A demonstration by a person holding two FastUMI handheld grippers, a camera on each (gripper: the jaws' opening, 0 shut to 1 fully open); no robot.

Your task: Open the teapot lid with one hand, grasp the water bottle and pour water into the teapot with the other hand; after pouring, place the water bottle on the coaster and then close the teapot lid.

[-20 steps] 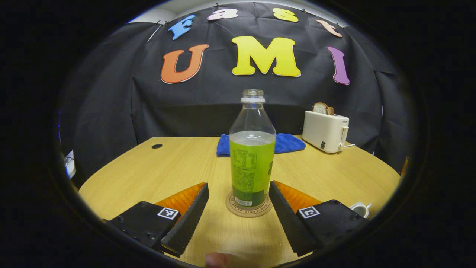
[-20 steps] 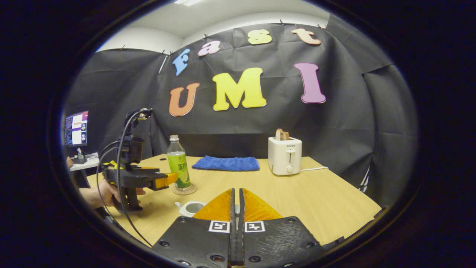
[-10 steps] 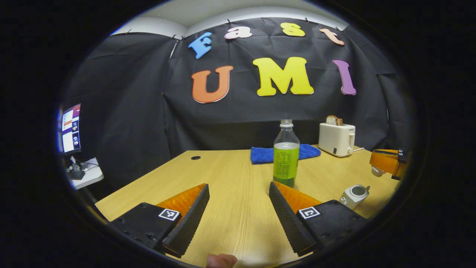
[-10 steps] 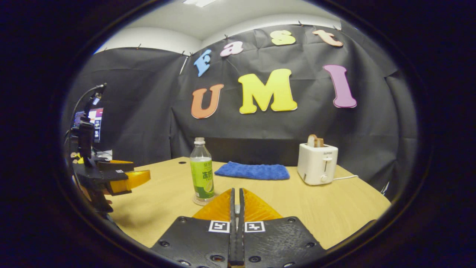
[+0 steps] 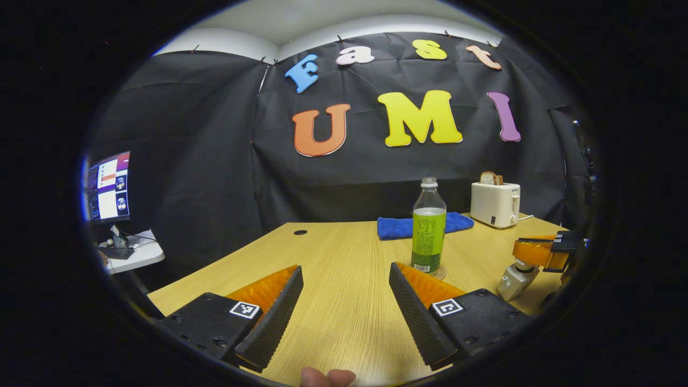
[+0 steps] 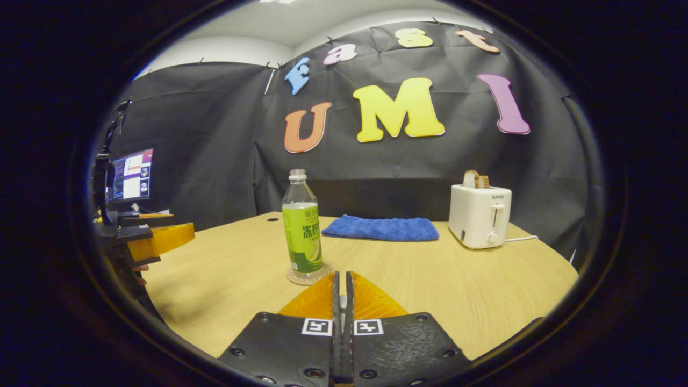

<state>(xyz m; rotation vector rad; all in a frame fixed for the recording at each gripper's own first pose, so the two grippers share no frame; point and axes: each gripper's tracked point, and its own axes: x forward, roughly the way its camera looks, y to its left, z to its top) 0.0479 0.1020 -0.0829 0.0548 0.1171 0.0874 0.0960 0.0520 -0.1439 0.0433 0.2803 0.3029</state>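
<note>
Standing on its coaster (image 6: 307, 277), the water bottle (image 6: 302, 223) hides the teapot (image 5: 513, 279).

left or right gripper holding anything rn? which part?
Left gripper is open and holds nothing. Right gripper sits shut over the teapot; probably on its lid, but the contact point cannot be made out.

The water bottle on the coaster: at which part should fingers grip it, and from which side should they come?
Probably at the labelled body of the water bottle, coming in level from the near side, where the open left gripper already faces it. It stands upright on the coaster; its body is round and straight-sided, while the neck is narrow and its mouth open.
</note>
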